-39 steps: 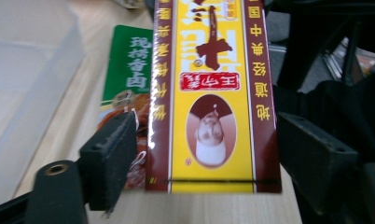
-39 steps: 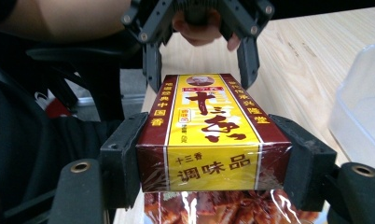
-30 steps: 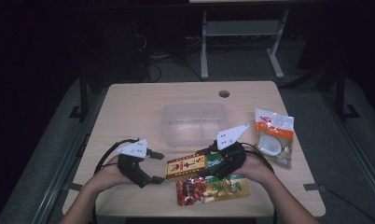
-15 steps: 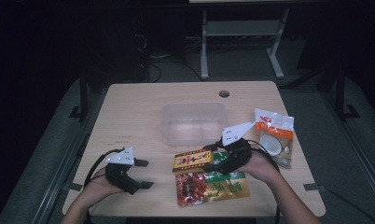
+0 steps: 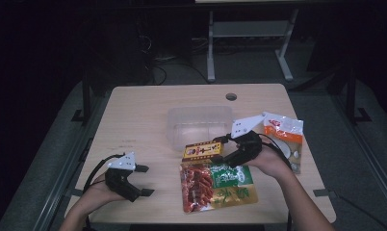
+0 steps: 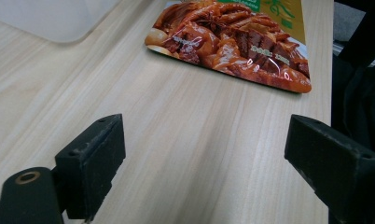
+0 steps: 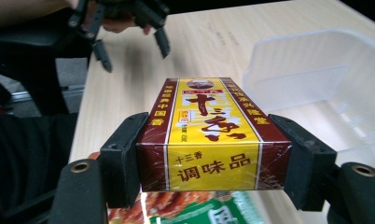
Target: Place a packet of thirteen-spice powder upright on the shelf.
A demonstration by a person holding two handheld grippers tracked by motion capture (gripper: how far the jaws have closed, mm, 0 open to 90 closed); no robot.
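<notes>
A yellow and maroon seasoning box (image 5: 203,150) hangs just above the table, in front of a clear plastic container (image 5: 174,126). My right gripper (image 5: 224,147) is shut on the box's near end. In the right gripper view the box (image 7: 209,116) sits squarely between the two jaws of that gripper (image 7: 209,158), with the container (image 7: 316,70) just beyond on the right. My left gripper (image 5: 144,180) rests low near the front left of the table, open, with nothing between its fingers. Bare wood lies between the jaws of the left gripper (image 6: 199,154).
A red and green snack packet (image 5: 215,185) lies flat at the front, under the box. It also shows ahead of the left gripper, the packet (image 6: 232,42) beside the container (image 6: 50,16). An orange and white packet (image 5: 285,134) lies at the right edge.
My left gripper has pulled away from the box, to the left and toward the front edge. The right gripper has carried the box away from me, toward the container.
</notes>
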